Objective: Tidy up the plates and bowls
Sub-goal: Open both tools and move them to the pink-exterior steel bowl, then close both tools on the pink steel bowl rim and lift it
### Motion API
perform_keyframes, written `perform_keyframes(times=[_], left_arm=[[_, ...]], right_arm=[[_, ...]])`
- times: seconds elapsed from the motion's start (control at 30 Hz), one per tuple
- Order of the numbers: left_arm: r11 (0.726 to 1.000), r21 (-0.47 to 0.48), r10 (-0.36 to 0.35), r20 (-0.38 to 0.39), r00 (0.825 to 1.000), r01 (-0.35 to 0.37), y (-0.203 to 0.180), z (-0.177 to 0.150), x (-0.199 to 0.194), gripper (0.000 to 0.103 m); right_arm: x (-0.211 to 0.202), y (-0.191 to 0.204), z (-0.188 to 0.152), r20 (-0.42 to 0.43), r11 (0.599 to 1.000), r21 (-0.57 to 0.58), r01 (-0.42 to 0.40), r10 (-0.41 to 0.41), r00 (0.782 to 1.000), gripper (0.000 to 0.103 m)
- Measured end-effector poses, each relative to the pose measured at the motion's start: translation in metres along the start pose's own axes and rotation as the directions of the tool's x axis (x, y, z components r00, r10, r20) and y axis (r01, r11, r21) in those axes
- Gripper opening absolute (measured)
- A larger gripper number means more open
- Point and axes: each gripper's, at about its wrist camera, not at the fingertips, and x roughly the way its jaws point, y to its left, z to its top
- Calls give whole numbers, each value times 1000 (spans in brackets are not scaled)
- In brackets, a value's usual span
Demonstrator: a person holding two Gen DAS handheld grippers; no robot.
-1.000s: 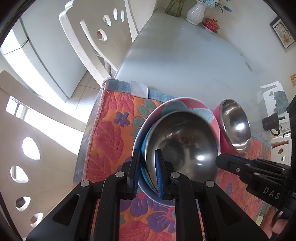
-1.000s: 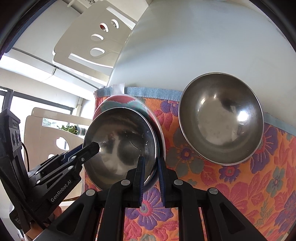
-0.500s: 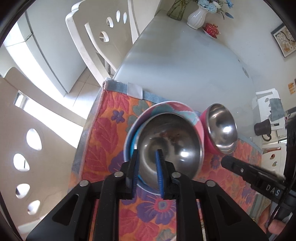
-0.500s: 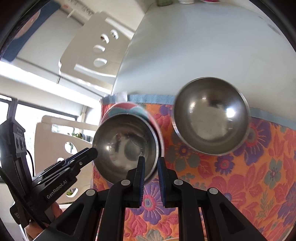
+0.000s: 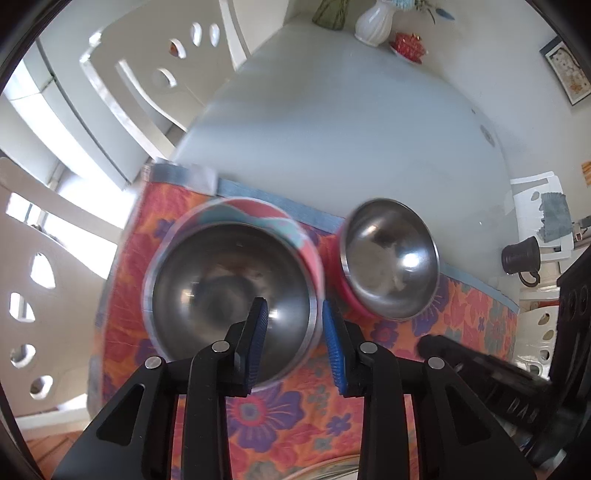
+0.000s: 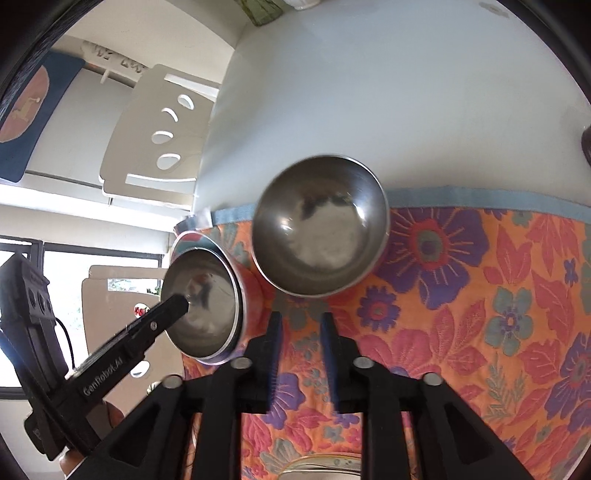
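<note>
A steel bowl [image 5: 221, 295] sits nested in a pink and teal patterned bowl [image 5: 258, 212] on the floral mat [image 5: 280, 413]. Beside it stands a second steel bowl [image 5: 391, 258] with a pink outside. My left gripper [image 5: 293, 332] hangs above the nested bowl's right rim. Its jaws are opening, with the rim between the blue pads and neither pad pressing on it. In the right wrist view my right gripper [image 6: 301, 328] is over the bare mat in front of the second bowl [image 6: 321, 229]. Its jaws are opening with nothing between them. The nested bowls [image 6: 203, 306] lie to its left.
The mat covers the near end of a grey table [image 5: 332, 129]. White chairs [image 5: 147, 81] stand along the left side. A white vase [image 5: 373, 18], a red dish [image 5: 406, 42] and a dark mug [image 5: 521, 258] stand far off. A round rim [image 6: 317, 469] shows at the bottom edge.
Both grippers were shut on the nested bowls' rims. Both have since let go, parted their jaws and drawn away to the right and a little upward. The bowls stay on the mat.
</note>
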Motion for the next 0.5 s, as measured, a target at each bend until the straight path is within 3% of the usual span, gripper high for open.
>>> perform_keyframes(times=[0.1, 0.2, 0.27, 0.33, 0.5], left_arm=[[1000, -11, -6, -25, 1000, 6, -17, 1, 10, 29], [1000, -6, 15, -24, 1000, -15, -32, 8, 18, 37], [1000, -4, 31, -13, 999, -31, -39, 18, 21, 46], [999, 2, 53, 9, 999, -53, -45, 31, 24, 64], [988, 76, 133, 20, 991, -134, -60, 59, 41, 66]], right_arm=[[6, -12, 3, -18, 1000, 2, -9, 9, 1000, 43], [7, -28, 10, -17, 999, 30, -29, 29, 999, 46], [8, -36, 15, -18, 999, 35, -39, 40, 999, 46], [9, -42, 20, -17, 998, 35, -46, 46, 999, 47], [21, -57, 28, -25, 997, 53, -59, 61, 998, 48]])
